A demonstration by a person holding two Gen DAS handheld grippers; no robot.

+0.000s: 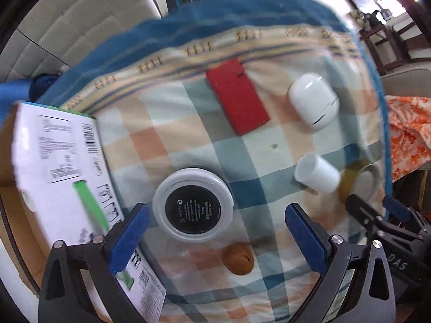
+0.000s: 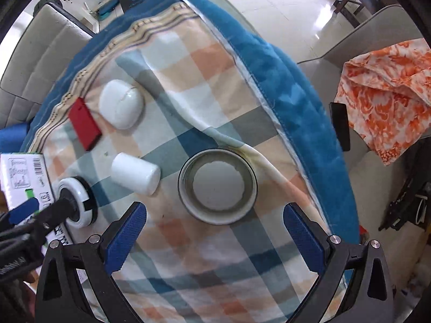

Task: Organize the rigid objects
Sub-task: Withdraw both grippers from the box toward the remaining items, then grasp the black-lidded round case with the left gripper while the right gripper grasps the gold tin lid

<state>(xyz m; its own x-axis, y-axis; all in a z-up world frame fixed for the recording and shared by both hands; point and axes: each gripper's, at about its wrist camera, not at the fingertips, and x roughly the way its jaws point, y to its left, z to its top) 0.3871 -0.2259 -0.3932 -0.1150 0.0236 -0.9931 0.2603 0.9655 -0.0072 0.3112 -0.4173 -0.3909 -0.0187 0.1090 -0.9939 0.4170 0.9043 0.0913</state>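
The right gripper's (image 1: 377, 207) body reads "DAS"; print on the white box (image 1: 59, 150) is illegible.

Left gripper (image 1: 215, 231): black angular frame, triangular cut-outs in each arm.
Left pads (image 1: 129, 239): ribbed blue, one per finger.
Left fasteners: round silver screws at the finger joints.
Right gripper (image 2: 215, 231): the same black frame, blue ribbed pads (image 2: 303, 238), silver screws.
Marking: white letters "DAS" on the right gripper's body, seen from the left wrist.

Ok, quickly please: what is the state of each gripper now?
Left gripper: open, holding nothing, above the round jar.
Right gripper: open, holding nothing, near the tape roll.
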